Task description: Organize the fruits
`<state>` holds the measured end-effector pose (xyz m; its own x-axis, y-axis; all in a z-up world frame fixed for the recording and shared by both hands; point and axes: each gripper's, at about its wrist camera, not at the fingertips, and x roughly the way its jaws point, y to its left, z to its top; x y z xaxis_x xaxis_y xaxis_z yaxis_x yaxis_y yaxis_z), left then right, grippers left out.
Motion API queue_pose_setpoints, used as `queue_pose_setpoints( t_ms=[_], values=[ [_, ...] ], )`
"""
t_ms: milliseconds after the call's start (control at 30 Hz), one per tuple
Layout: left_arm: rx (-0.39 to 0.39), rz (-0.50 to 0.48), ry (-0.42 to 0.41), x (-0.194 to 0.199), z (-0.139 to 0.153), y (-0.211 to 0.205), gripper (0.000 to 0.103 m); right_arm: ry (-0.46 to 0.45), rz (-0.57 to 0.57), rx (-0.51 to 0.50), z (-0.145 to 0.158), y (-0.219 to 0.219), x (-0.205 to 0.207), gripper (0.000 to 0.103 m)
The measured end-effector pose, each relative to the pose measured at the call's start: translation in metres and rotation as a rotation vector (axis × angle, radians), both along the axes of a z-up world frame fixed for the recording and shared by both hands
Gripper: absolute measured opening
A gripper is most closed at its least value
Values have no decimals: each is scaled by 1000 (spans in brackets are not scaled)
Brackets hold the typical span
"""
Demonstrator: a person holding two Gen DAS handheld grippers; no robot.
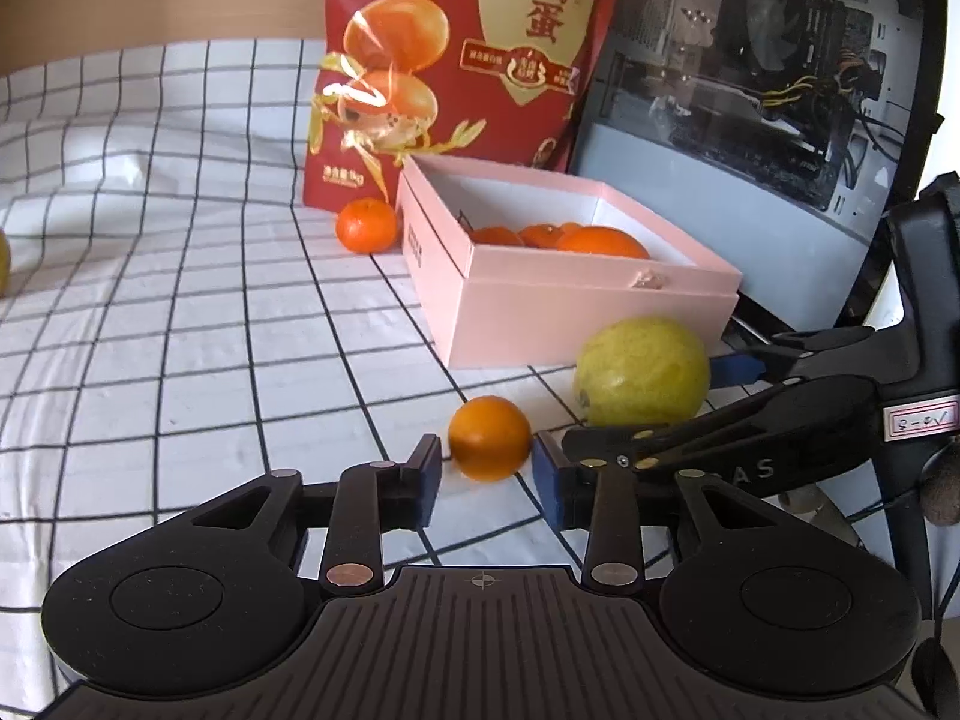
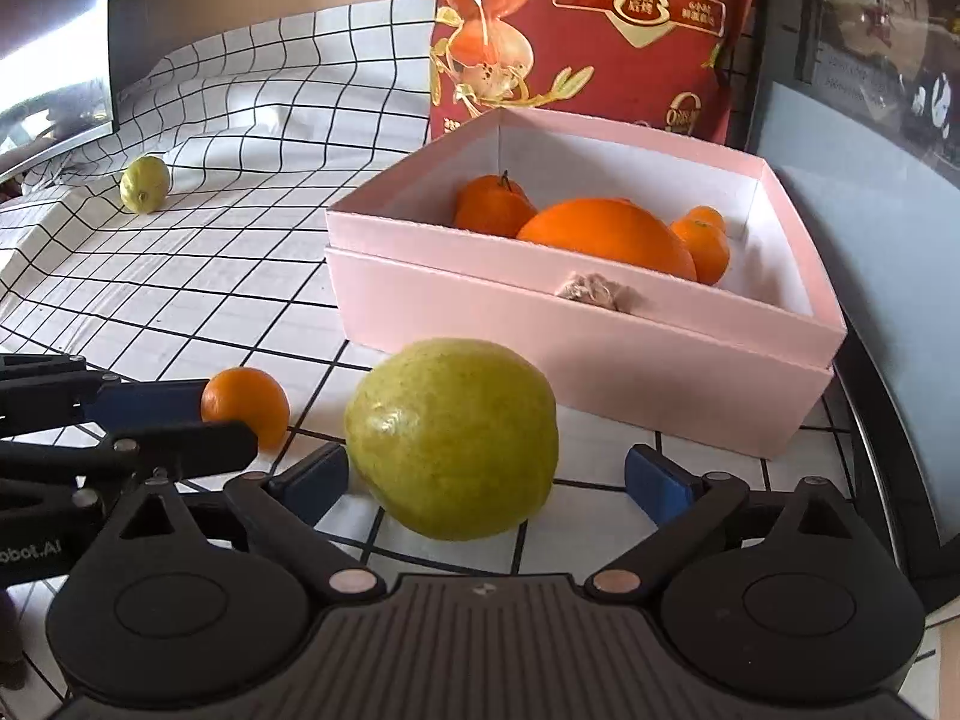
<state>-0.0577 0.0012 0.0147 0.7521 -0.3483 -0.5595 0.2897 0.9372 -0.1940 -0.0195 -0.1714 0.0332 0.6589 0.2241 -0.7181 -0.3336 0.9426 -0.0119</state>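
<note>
The left claw [image 1: 486, 471] has its blue pads apart, with a small mandarin [image 1: 489, 438] sitting between them on the checked cloth [image 1: 180, 330] that covers the counter. There is a thin gap on each side of the fruit, so the pads do not press on it. From the right wrist view the same mandarin [image 2: 246, 405] lies at the tips of the left claw [image 2: 231, 420], which reaches in from the left edge.

The right claw [image 2: 486, 477] stands wide apart around a big yellow-green fruit [image 2: 450, 438], something like a guava or pear, which rests on the cloth. Its left pad is just beside the fruit, and its right pad is clearly off it. In the left wrist view this green fruit [image 1: 642, 372] lies just right of the mandarin and close in front of the pink box [image 1: 576, 318].

The pink box is open and sits inside its upturned lid. It holds one large orange [image 2: 606, 237] and at least two mandarins, one at the back left [image 2: 492, 204] and one at the right [image 2: 702, 243]. Behind the box stands a red bag [image 1: 456, 60] printed with orange halves. Another loose mandarin [image 1: 367, 225] lies on the cloth between the bag and the box's left wall. A second, smaller green fruit [image 2: 144, 184] lies well apart, far off on the left of the cloth. To the right of the box stands a glass-sided computer case [image 1: 750, 72]
</note>
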Motion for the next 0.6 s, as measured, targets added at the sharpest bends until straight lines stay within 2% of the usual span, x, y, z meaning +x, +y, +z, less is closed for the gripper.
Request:
queue_pose_setpoints(
  t_ms=[100, 233, 300, 400, 533, 600],
  values=[
    [-7, 1, 14, 0, -1, 1, 44, 13, 9, -4, 0, -4, -1, 103],
    [-10, 5, 22, 4, 1, -1, 40, 26, 29, -9, 1, -10, -7, 103],
    [-3, 23, 23, 10, 0, -2, 46, 30, 29, -9, 1, -13, -9, 103],
    [19, 31, 22, 16, 0, -8, 48, 18, 24, -7, 0, -15, -15, 103],
    [59, 25, 12, 19, 1, -17, 44, 5, 35, 1, 0, -17, -20, 103],
    [52, 17, 12, 18, 1, -17, 38, 3, 40, 1, 0, -17, -21, 103]
  ],
)
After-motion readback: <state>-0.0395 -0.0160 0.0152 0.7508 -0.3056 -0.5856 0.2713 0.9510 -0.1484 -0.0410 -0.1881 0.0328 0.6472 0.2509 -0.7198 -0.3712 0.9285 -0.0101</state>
